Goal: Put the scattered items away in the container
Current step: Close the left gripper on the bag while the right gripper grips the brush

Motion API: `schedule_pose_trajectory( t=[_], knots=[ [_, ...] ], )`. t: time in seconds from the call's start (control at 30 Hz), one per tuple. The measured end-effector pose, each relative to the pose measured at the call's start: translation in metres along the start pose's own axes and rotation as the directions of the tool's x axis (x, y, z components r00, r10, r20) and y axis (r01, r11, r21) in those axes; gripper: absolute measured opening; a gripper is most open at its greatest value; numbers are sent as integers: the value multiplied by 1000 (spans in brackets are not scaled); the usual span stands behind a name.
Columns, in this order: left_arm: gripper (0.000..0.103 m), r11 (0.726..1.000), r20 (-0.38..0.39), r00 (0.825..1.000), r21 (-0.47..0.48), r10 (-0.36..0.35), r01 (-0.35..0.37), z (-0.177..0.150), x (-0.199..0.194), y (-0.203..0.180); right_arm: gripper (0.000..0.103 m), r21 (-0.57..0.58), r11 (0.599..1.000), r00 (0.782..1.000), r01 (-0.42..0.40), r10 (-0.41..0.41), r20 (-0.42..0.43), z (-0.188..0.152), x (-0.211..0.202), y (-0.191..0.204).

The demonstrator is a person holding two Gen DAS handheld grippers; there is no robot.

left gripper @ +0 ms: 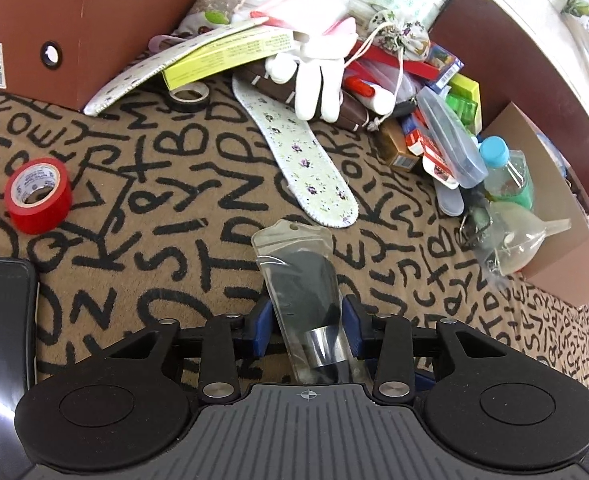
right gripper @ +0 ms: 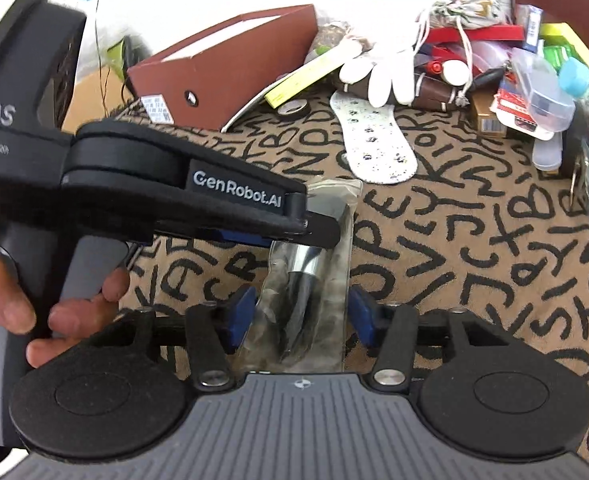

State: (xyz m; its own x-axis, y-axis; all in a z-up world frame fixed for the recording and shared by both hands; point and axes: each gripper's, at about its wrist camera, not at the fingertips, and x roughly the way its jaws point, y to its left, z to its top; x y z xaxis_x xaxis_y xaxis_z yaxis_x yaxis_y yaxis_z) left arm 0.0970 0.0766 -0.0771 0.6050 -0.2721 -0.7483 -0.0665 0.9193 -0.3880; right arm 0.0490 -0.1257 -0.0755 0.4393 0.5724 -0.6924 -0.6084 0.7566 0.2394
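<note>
Pouch [left gripper: 302, 292], clear plastic, dark brush with metal ferrule inside; your left gripper [left gripper: 307, 330] is clamped on its lower half, blue pads pressing both sides; keep that pinch firm, since the film looks slippery. Left: red tape roll [left gripper: 38, 196] and brown box [left gripper: 70, 36], the likely container, open top facing away; bare lettered rug [left gripper: 174, 200] between gives you a free lane. Centre: floral insole [left gripper: 302, 152] just ahead; lift over it. Right: heaped clutter and white glove [left gripper: 318, 80]; steer away. Right gripper [right gripper: 301, 312] is spread wide around the pouch's tail, pads not touching; hold it back.
</note>
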Motion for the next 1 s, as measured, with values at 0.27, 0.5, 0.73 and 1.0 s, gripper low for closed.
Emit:
schedule_pose_trajectory(
  t=[0.27, 0.5, 0.73, 1.0],
  knots=[
    [38, 999, -9, 1000, 36, -5, 5, 5, 3, 0, 55, 55, 998, 1000, -16, 16, 1, 6, 12, -6],
    [43, 999, -14, 1000, 27, -22, 22, 6, 4, 4, 47, 17, 1000, 1000, -14, 14, 15, 4, 10, 0],
    [39, 994, 1, 999, 103, 48, -47, 2, 6, -13, 45, 78, 996, 999, -41, 40, 21, 4, 9, -7],
    [39, 992, 8, 1000, 123, -22, 21, 3, -9, -44, 38, 97, 995, 997, -27, 20, 72, 2, -27, -19]
  ],
)
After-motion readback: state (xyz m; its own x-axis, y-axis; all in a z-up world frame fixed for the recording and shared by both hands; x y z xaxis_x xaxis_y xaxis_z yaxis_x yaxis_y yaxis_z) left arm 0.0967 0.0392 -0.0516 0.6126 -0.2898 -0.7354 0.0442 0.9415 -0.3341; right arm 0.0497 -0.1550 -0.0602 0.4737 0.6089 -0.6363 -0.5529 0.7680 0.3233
